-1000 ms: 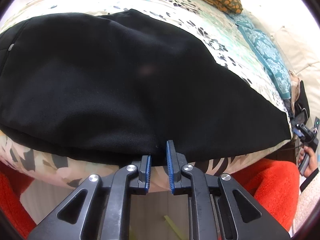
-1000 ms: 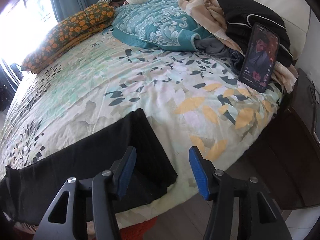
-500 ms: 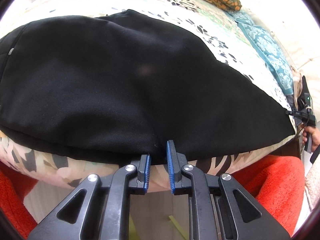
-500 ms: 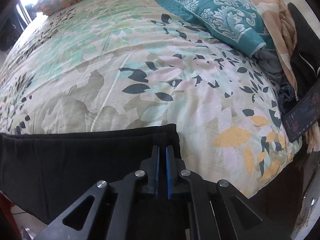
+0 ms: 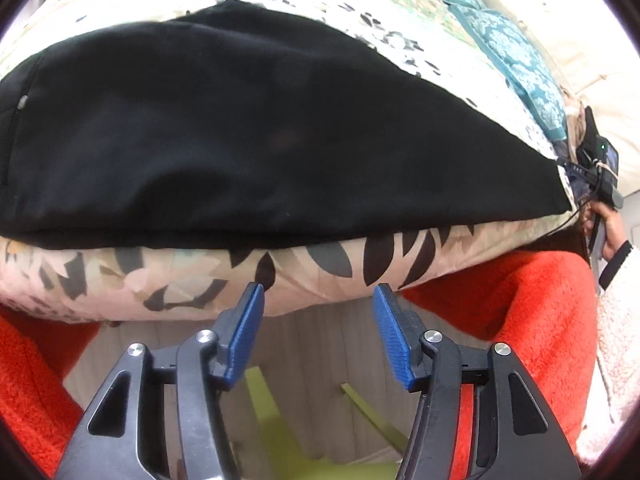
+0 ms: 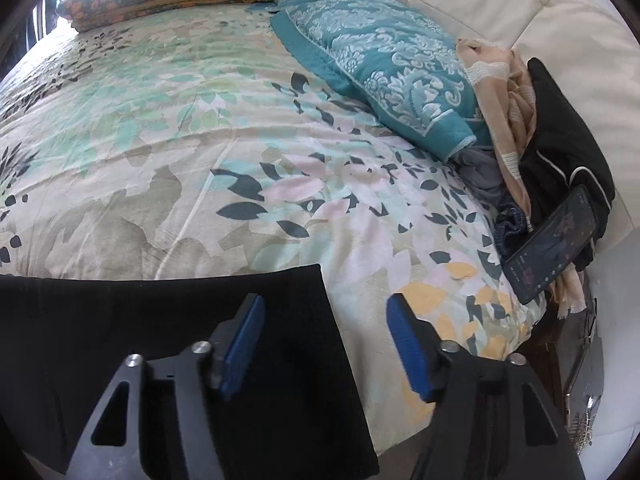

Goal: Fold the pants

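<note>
Pants (image 5: 240,128) lie flat along the near edge of the bed (image 6: 200,140), black and already doubled leg on leg, the broad end to the left and the cuff end (image 6: 280,312) to the right. The left claw (image 5: 318,320) has just been opening and now hangs released off the near edge, nothing between its jaws, its pads clear of the cloth. The right claw (image 6: 324,332) has likewise just been opening and hovers released over the cuff end, one pad above the fabric, one above the sheet, gripping nothing. The cloth looks soft, light and limp, likely to sag and drag on the sheet rather than hold shape, so I would pinch both layers together at the cuff corners and at the near hem, then lift and carry the cuff end leftward.
</note>
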`<state>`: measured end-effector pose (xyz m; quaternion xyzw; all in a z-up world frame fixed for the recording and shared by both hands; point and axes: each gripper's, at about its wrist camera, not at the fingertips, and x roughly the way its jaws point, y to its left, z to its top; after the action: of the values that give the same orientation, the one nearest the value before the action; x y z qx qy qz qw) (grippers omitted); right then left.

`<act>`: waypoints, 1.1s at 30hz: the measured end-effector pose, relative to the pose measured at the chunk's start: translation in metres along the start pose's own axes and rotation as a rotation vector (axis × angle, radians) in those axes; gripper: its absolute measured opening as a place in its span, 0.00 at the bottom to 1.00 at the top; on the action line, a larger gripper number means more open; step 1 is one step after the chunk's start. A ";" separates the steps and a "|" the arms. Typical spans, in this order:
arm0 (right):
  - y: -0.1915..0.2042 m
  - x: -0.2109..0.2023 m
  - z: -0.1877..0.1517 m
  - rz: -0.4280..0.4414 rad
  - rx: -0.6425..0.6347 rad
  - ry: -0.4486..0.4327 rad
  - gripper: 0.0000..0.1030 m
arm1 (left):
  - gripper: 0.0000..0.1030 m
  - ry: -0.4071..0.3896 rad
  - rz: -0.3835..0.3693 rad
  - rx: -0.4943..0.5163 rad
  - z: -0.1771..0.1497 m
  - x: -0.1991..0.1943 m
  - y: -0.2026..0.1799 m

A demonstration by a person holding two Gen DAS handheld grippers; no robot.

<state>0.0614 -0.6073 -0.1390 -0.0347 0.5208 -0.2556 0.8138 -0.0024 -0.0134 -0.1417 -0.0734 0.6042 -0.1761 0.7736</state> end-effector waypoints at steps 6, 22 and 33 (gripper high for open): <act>0.054 -0.085 -0.015 0.279 0.103 -0.086 0.77 | 0.85 -0.351 0.143 -0.050 0.061 -0.044 0.055; 0.321 -0.098 -0.115 0.465 -0.066 0.010 0.98 | 0.81 -0.305 0.392 -0.093 0.053 -0.029 0.115; 0.312 -0.096 -0.117 0.470 -0.067 -0.029 1.00 | 0.85 -0.284 0.341 0.187 0.140 0.038 0.030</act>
<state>0.0473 -0.2683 -0.2130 0.0570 0.5110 -0.0411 0.8567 0.1459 -0.0133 -0.1501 0.0777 0.4740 -0.0861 0.8729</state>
